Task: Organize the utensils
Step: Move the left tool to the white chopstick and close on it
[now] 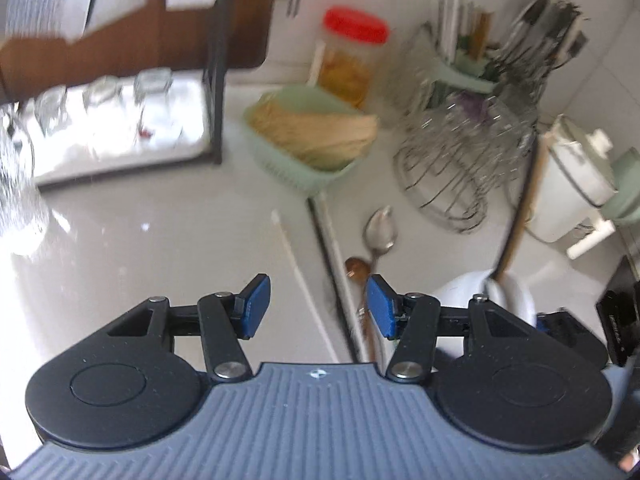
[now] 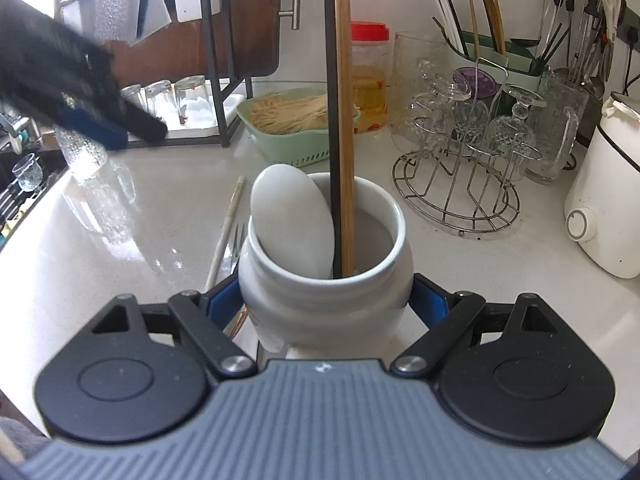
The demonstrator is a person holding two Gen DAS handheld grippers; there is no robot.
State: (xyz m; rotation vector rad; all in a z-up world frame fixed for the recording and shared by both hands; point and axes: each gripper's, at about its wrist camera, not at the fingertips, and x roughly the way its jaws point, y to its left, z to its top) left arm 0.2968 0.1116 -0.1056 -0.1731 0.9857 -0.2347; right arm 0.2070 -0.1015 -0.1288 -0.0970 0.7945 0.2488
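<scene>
Right claw [image 2: 326, 300] clamped on white ceramic jar [image 2: 326, 280], pads on both sides of belly. Jar upright on tabletop [image 2: 500, 272], holding white spoon [image 2: 294, 220], black chopstick [image 2: 332, 120] and wooden chopstick [image 2: 344, 120]. Left claw [image 1: 316, 306] apart, holding nothing, above tabletop. Beyond it white chopstick [image 1: 304, 284], metal spoon [image 1: 379, 232], probably small brown spoon [image 1: 357, 268], blurred. Farther: green basket [image 1: 304, 168].

Black linkages, blue pads [image 1: 256, 306], apparently grey ribbed body.
</scene>
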